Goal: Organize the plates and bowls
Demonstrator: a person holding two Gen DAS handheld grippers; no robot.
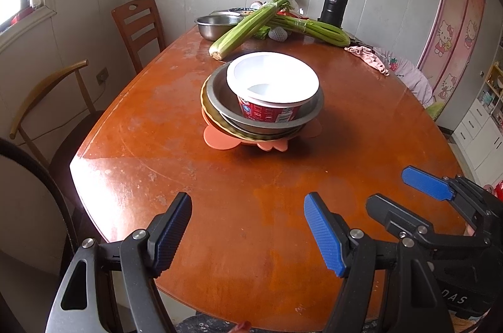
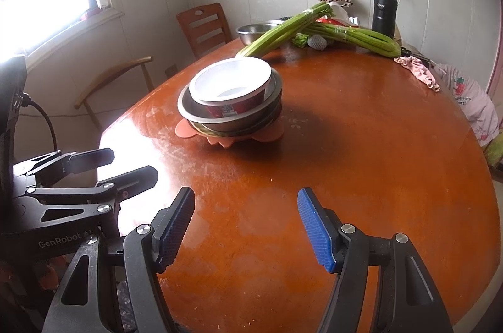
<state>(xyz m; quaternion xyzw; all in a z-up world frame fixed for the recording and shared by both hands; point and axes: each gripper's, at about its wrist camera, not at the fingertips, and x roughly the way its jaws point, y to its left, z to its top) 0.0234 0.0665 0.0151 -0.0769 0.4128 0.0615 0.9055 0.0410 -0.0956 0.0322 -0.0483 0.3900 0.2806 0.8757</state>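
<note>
A stack stands mid-table: a white paper bowl [image 1: 273,80] with a red printed side sits in a steel bowl [image 1: 267,116], on yellowish plates [image 1: 210,110], on an orange mat-like plate [image 1: 217,138]. The same paper bowl [image 2: 231,81], steel bowl [image 2: 232,121] and orange base [image 2: 185,128] show in the right wrist view. My left gripper [image 1: 248,234] is open and empty over the near table edge. My right gripper [image 2: 245,231] is open and empty, beside it. The right gripper also shows in the left wrist view [image 1: 399,191], and the left one in the right wrist view [image 2: 132,165].
The brown wooden table [image 1: 361,119] carries celery bunches [image 1: 248,26], a steel bowl [image 1: 213,26], a black flask [image 1: 333,4] and a pink cloth [image 1: 371,58] at the far end. Two chairs [image 1: 138,28] stand along the left side.
</note>
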